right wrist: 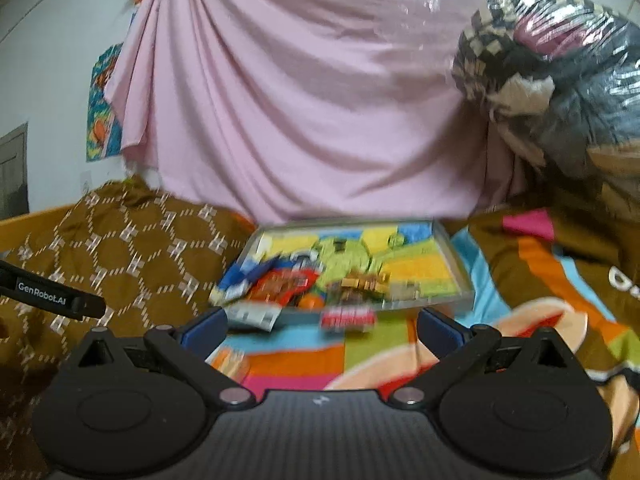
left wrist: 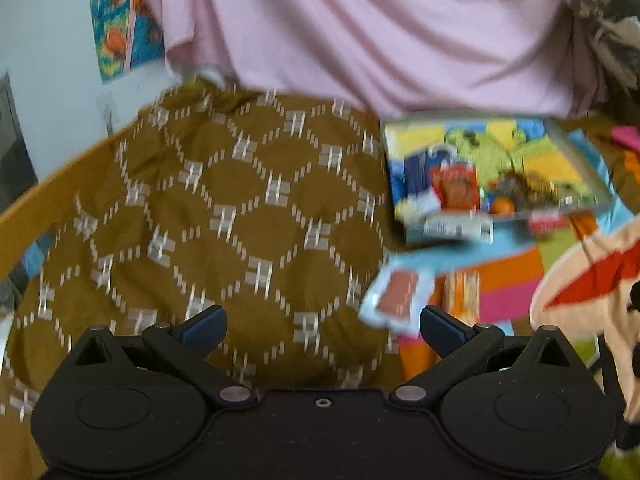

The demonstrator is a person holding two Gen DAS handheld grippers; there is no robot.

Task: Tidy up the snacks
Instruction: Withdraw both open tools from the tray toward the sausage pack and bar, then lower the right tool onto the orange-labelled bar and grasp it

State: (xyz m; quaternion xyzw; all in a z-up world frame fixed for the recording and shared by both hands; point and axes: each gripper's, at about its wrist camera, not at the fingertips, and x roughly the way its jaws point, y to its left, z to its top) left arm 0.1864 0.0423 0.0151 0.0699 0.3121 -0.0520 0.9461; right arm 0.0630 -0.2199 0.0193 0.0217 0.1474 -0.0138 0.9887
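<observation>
Left gripper (left wrist: 323,326) jaws apart over brown patterned cloth (left wrist: 224,208), right gripper (right wrist: 322,326) jaws wide apart and empty, facing snack tray (right wrist: 460,276), loose packet (right wrist: 347,318) at its near edge

Shallow clear-walled rectangular tray (right wrist: 456,264) is set flat on multicoloured cloth; its bottom is seen through as yellow, green and blue patches. Snack packets are piled at near-left end: blue packet (right wrist: 244,276), red-orange packet (right wrist: 280,286), small brown wrapped pieces (right wrist: 360,284); details are blurred. Red-and-white packet (right wrist: 347,318) is laid just outside near wall. In left wrist view, pale blue packet with brown-red panel (left wrist: 394,298) is laid on cloth, apart from tray.
</observation>
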